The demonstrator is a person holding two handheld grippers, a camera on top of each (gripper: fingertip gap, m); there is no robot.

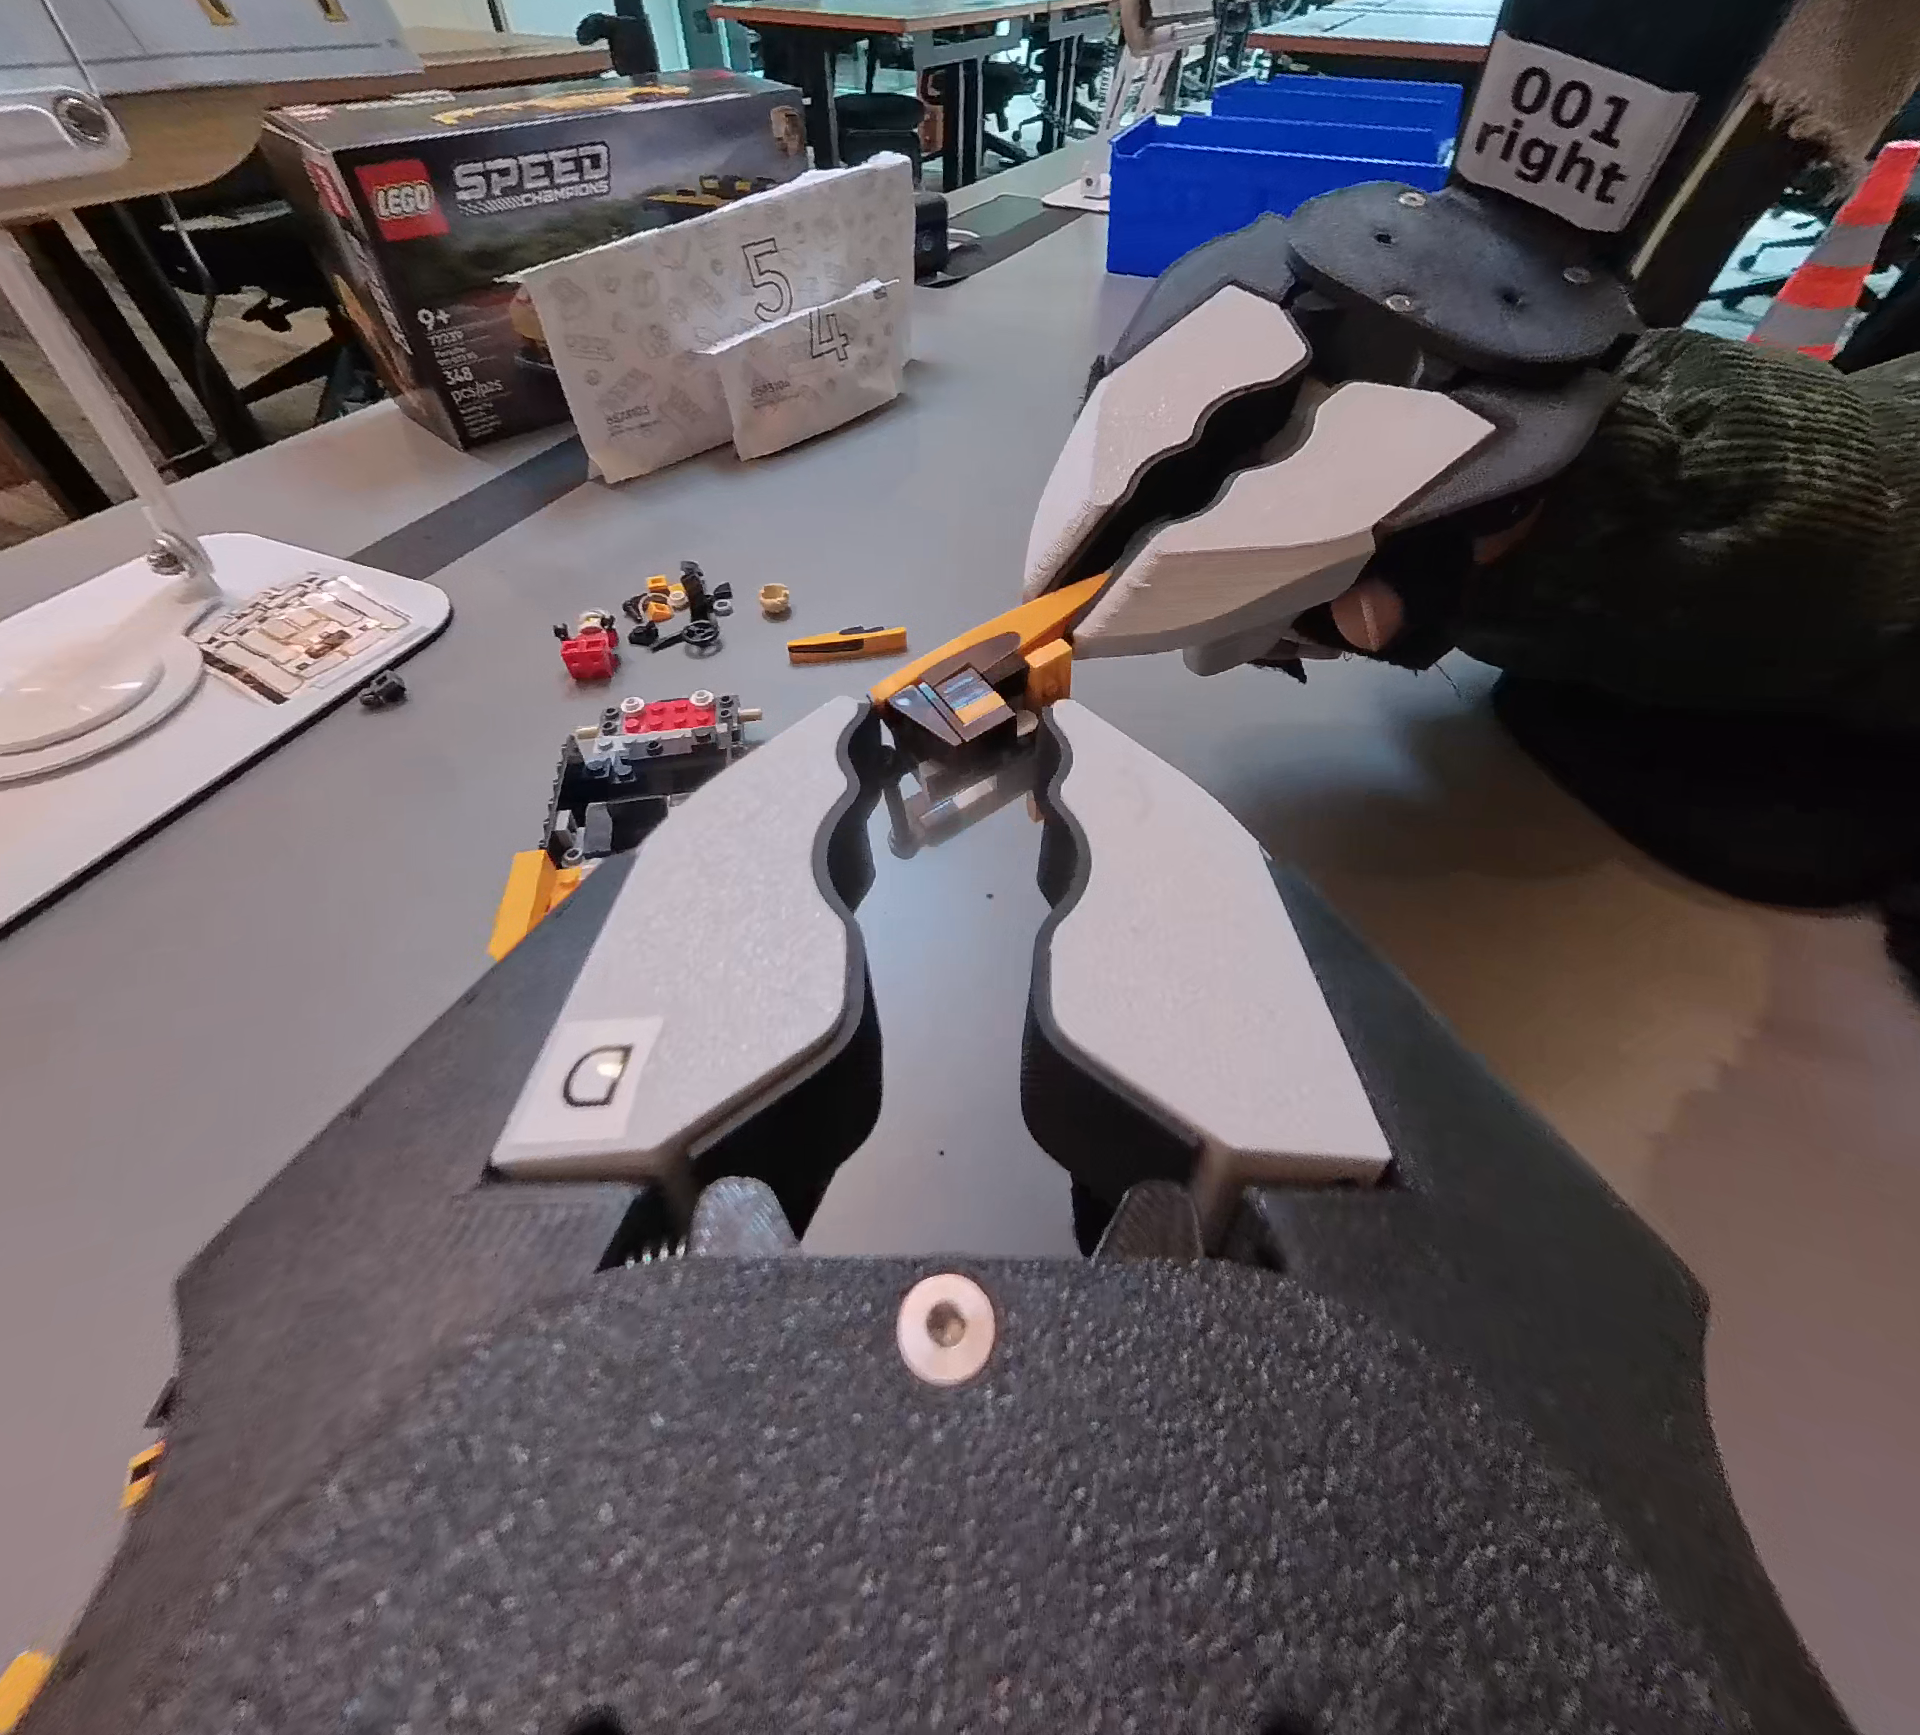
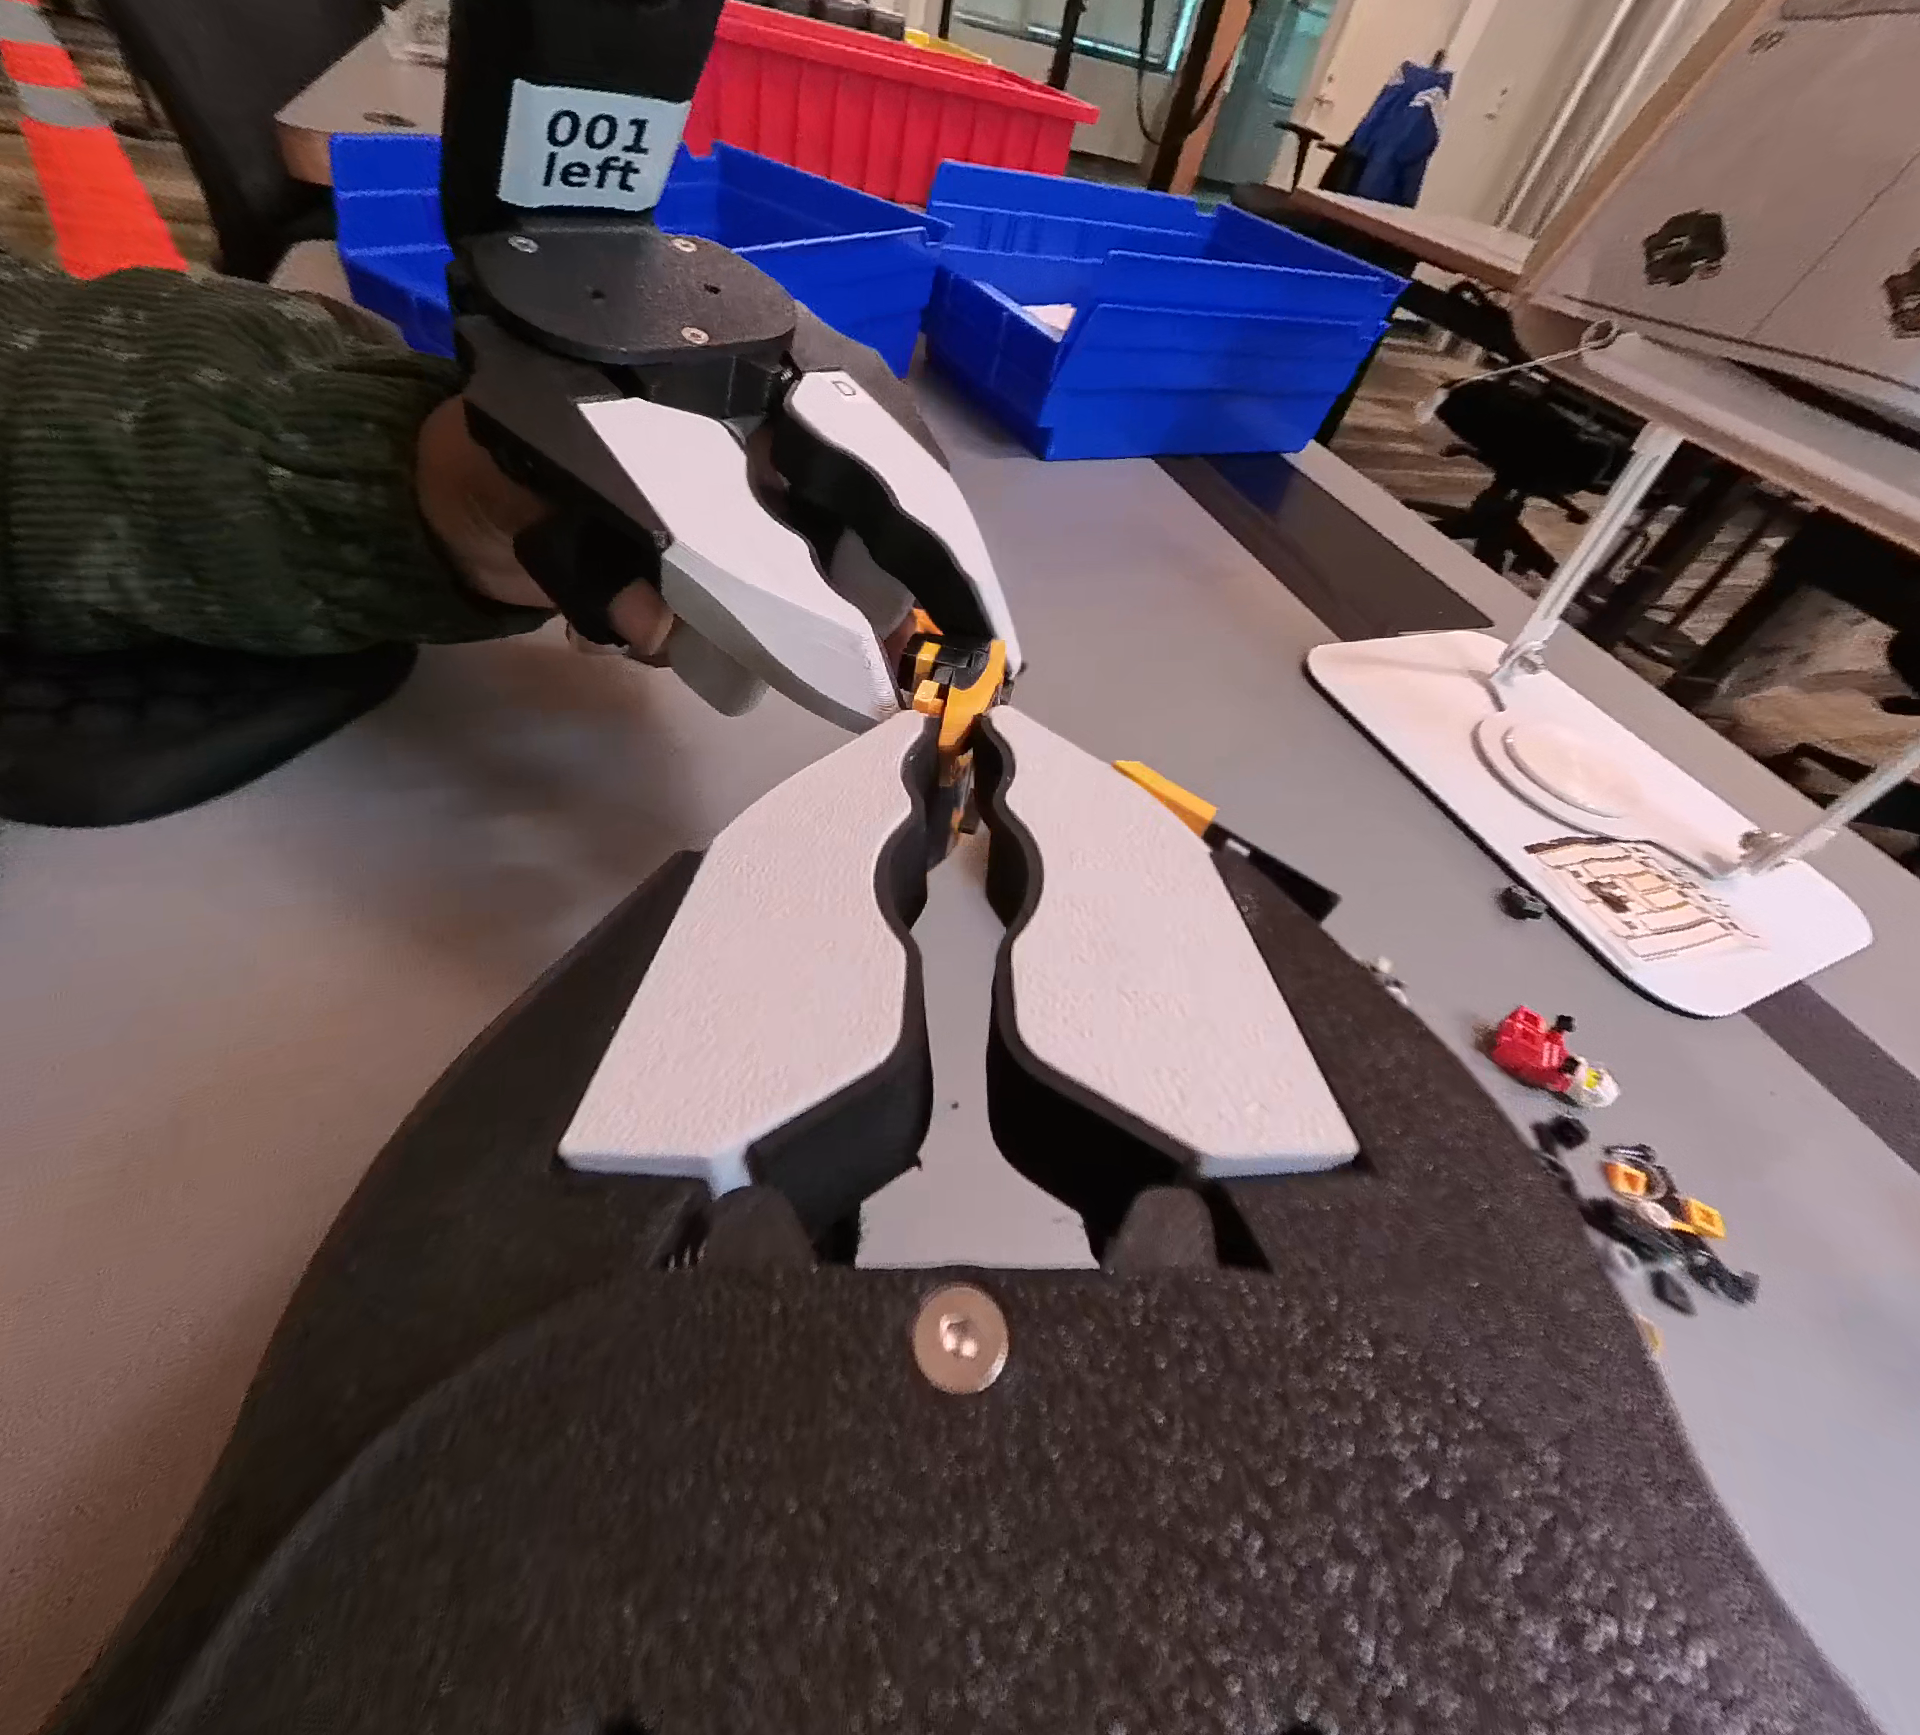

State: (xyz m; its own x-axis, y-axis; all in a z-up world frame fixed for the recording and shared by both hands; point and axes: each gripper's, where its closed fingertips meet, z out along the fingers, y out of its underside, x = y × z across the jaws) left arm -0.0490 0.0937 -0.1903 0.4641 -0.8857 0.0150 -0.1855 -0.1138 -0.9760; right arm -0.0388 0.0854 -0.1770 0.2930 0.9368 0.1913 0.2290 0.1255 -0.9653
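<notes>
Two claws are meeting over the grey tabletop (image 1: 312, 854) on one small brick assembly. Left claw (image 1: 961, 724) is gripping the black-and-orange brick sub-assembly (image 1: 961, 698) at its tips, both pads pressing its sides. Right claw (image 2: 951, 729) is closing on the orange wedge piece (image 1: 1039, 615) that belongs to the same assembly, its pointed end pinched between the fingertips; seen in the left wrist view, that claw is coming in from the upper right, held by a hand (image 1: 1382, 615) in a dark green sleeve. Just left of the left claw a partly built black chassis with red bricks (image 1: 649, 750) is sitting on the tabletop. Ahead and left of it, a loose orange wedge (image 1: 847, 643), a red minifigure (image 1: 589, 646) and a cluster of small black and orange parts (image 1: 681, 610) are lying apart. Farther ahead, two white numbered bags (image 1: 748, 314) are leaning on a dark set box (image 1: 499, 231). Far left, a white lamp base (image 1: 156, 646) is resting. Blue bins (image 2: 1143, 335) are standing beyond the claws.
</notes>
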